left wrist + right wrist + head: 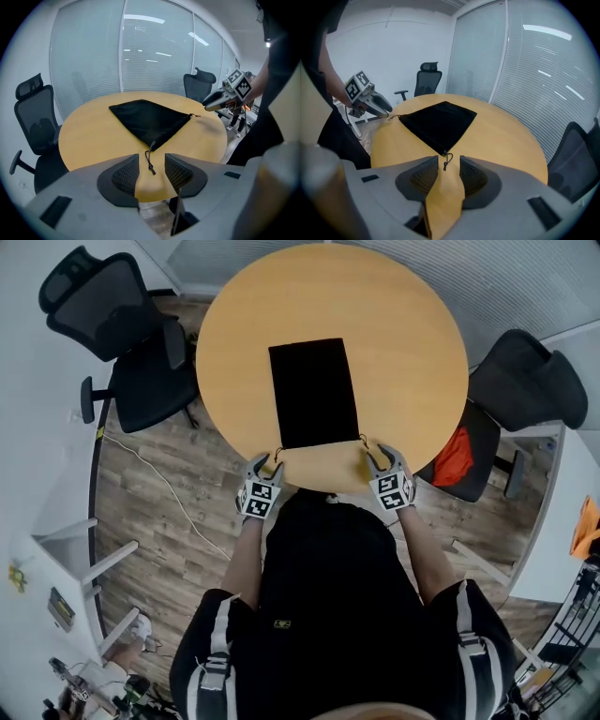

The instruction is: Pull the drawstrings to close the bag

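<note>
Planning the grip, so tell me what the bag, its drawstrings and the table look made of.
Bag: soft matte black cloth that lies limp and flat, probably woven fabric.
Drawstrings: thin dark cord, knotted at the end.
Table: smooth, evenly tan top with no visible grain; could be wood or laminate.

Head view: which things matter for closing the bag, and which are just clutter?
Job:
- black bag
- left drawstring, between the left gripper's open jaws
- right drawstring, between the right gripper's open jaws
- round table

Lying about:
- chair at left
- chair at right
- red cloth on the right chair's seat
- white cable on the floor
</note>
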Demonstrator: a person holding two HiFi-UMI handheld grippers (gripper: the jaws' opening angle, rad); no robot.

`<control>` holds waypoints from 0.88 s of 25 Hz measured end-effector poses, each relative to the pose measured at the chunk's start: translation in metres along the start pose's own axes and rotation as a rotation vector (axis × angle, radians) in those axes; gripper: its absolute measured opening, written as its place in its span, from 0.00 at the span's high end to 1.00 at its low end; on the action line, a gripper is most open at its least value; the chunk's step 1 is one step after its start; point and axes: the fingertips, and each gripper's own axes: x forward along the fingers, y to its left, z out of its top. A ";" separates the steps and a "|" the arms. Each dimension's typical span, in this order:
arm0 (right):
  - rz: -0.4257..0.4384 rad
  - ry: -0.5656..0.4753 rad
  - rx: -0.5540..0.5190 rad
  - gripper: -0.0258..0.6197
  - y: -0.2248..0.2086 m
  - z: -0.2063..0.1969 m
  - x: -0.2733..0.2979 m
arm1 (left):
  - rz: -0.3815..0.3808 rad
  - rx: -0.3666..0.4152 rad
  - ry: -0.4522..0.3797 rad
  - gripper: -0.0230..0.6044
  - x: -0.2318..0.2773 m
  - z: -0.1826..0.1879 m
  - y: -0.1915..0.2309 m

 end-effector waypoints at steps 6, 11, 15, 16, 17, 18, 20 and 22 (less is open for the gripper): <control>-0.069 0.086 -0.055 0.65 0.004 -0.013 0.033 | 0.007 -0.011 0.071 0.71 0.023 -0.016 0.010; -0.063 0.116 -0.002 0.65 0.007 -0.019 0.052 | -0.035 0.014 0.072 0.71 0.029 -0.014 0.005; -0.074 0.126 0.057 0.67 -0.001 -0.017 0.060 | -0.047 0.027 0.094 0.71 0.028 -0.013 0.004; -0.067 0.129 0.067 0.67 -0.001 -0.018 0.061 | -0.050 0.026 0.096 0.72 0.029 -0.012 0.004; -0.054 0.130 0.071 0.68 0.000 -0.019 0.061 | -0.055 0.019 0.096 0.72 0.030 -0.012 0.005; -0.036 0.130 0.073 0.71 0.002 -0.020 0.061 | -0.060 0.011 0.098 0.72 0.031 -0.011 0.005; -0.001 0.128 0.086 0.79 0.007 -0.020 0.061 | -0.064 -0.001 0.102 0.74 0.030 -0.010 0.008; 0.007 0.133 0.098 0.84 0.012 -0.017 0.064 | -0.061 -0.008 0.104 0.80 0.029 -0.008 0.013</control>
